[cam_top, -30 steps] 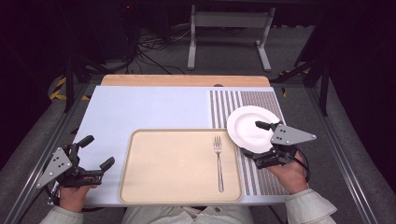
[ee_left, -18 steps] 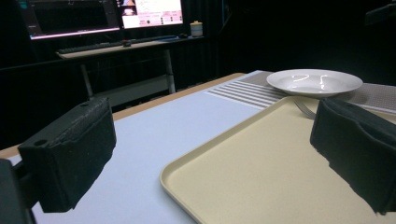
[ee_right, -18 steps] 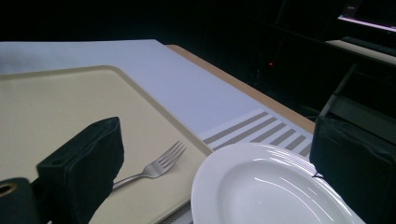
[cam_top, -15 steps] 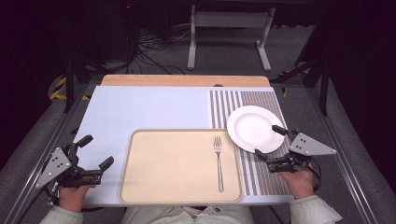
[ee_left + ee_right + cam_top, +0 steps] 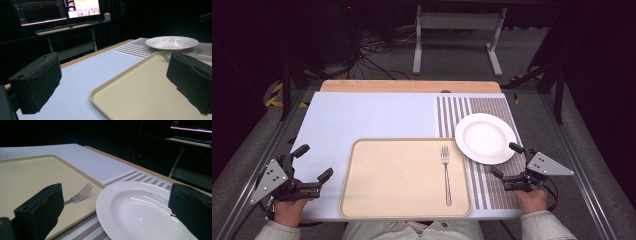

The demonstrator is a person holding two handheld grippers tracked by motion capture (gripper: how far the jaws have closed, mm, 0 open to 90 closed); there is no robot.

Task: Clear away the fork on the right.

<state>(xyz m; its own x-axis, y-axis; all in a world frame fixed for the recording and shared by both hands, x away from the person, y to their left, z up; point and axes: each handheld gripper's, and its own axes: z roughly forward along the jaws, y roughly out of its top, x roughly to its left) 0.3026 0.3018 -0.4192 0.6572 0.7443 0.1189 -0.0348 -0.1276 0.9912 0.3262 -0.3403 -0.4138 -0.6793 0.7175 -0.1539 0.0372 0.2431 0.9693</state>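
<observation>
currently the left gripper (image 5: 312,162) rests at the table's (image 5: 362,115) near-left corner, jaws wide apart and empty, just beside the tray (image 5: 397,175). a fork (image 5: 446,175) lies lengthwise at the tray's right side. the plate (image 5: 485,138) sits on the striped mat (image 5: 492,107), touching the tray's corner. the right gripper (image 5: 506,161), wide open and empty, faces the plate's near rim, probably for access; nothing blocks it.
</observation>
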